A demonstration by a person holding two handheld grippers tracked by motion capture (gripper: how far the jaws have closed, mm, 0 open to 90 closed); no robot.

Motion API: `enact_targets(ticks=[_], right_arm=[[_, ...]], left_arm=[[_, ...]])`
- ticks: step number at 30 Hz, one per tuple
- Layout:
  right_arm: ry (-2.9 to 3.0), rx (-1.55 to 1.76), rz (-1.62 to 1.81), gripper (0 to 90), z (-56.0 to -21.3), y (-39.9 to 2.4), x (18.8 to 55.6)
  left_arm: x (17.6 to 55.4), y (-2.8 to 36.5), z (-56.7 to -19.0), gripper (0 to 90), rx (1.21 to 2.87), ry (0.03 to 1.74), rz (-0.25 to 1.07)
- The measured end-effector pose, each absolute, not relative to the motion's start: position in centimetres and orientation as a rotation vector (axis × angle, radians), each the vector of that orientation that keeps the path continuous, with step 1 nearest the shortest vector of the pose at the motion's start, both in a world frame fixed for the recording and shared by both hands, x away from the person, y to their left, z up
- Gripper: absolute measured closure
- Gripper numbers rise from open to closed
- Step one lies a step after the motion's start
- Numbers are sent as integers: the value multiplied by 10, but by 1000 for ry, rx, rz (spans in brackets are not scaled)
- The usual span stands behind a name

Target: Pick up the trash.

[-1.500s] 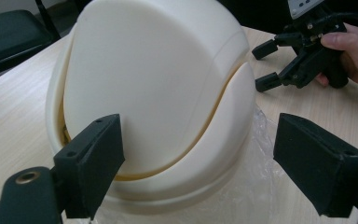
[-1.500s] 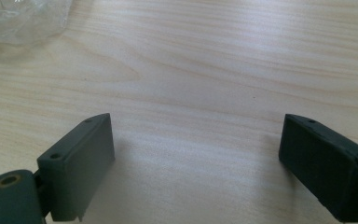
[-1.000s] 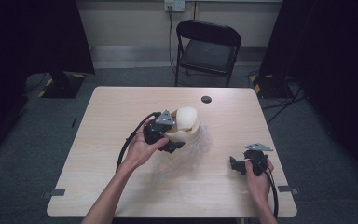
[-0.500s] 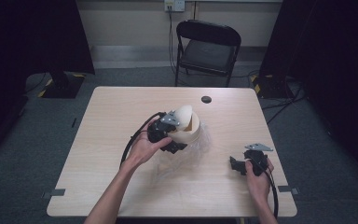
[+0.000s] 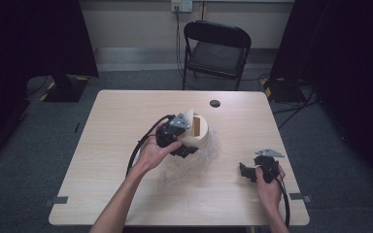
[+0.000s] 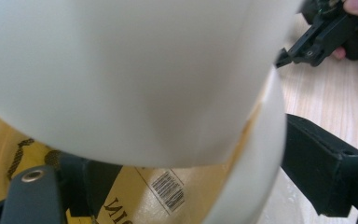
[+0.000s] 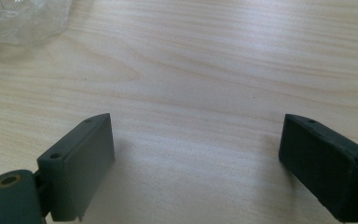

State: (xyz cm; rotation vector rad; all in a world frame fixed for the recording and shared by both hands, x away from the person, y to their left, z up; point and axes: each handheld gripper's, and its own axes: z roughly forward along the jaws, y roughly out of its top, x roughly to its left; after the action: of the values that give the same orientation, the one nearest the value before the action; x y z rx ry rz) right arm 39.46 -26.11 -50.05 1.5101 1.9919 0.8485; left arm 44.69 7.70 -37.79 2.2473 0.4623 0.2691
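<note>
Table [image 5: 126, 116], light wood, seen from above. Person's 2 forearms enter from the bottom edge, 1 gripper in each hand.

Left gripper [image 5: 188, 137]: near the middle of the table, held in the left hand [image 5: 154, 153]. Its jaws straddle the wall of a cream-white tub [image 5: 197, 131] — in the left gripper view 1 jaw sits inside the tub [image 6: 177, 70], low at left, the other outside the wall at right. Jaws stand fairly wide, with the tub's wall between them; whether the pads actually press on the wall cannot be told from this close. The tub is tilted, its mouth facing up and away from the person, brownish inside. A yellow label [image 6: 168, 191] with a barcode and dark lettering shows inside the tub. A pale curved flap or lid piece [image 5: 187, 116] stands up at the rim; what it is exactly, cannot tell.

Tub rests on crumpled clear plastic wrap [image 5: 194, 162], spread on the table just below and to the right of it. A corner of the wrap [image 7: 23, 18] shows at the top left of the right gripper view.

Right gripper [image 5: 245, 171]: low at the right side of the table, well apart from the tub, held in the right hand [image 5: 268, 184]. Jaws wide open, bare wood between them. It also appears top right in the left gripper view [image 6: 284, 58].

Small black round object [image 5: 215, 103] lies near the table's far edge. Black folding chair [image 5: 217, 51] stands beyond the table.
</note>
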Motion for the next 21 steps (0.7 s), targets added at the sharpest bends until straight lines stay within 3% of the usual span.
enact_targets(ticks=[21], right_arm=[[1994, 1510, 849, 92, -500, -261, 395]], left_arm=[[428, 143, -360, 175, 2081, 545, 326]])
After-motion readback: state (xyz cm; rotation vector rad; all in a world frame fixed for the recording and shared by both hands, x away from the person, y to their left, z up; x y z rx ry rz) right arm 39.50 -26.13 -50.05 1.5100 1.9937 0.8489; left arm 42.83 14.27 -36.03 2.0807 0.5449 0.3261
